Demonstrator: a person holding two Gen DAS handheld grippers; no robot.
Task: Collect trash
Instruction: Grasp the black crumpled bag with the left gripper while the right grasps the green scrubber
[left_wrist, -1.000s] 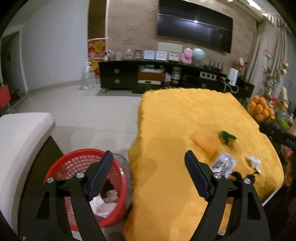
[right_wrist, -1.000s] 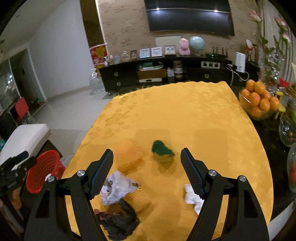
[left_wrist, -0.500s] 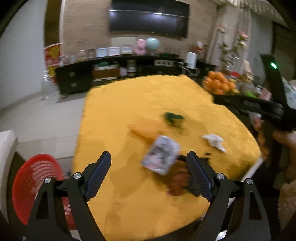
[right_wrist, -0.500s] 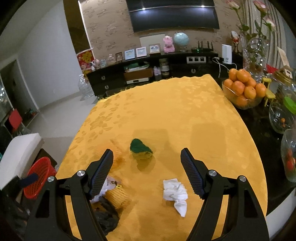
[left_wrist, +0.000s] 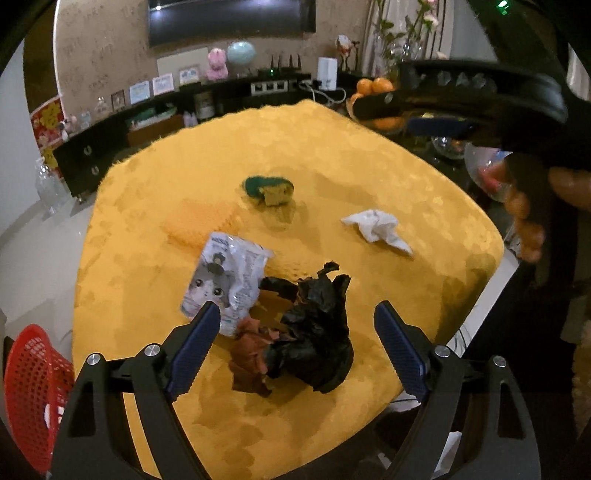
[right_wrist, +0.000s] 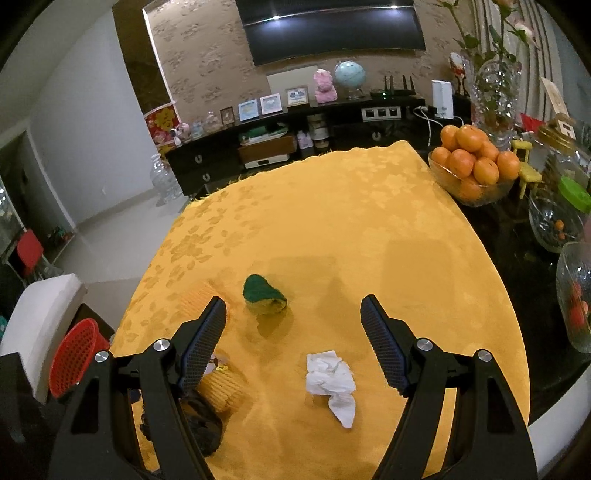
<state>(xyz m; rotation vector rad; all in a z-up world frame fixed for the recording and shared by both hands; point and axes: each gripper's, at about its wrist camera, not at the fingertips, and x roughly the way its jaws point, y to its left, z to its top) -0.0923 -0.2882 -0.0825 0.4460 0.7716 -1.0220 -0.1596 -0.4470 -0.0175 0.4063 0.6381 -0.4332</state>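
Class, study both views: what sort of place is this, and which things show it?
Most likely a home living room: a wall-mounted television above a long dark cabinet with framed pictures, and a yellow-clothed table beside a bowl of oranges.

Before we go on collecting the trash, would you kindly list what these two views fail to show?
- Red basket: left wrist view, contents hidden by its mesh wall and the frame edge.
- Cat-print wrapper: text too small; in right wrist view the right tongs cover it.
- Black bag: what lies beneath is hidden.
- Left tongs: open, empty.
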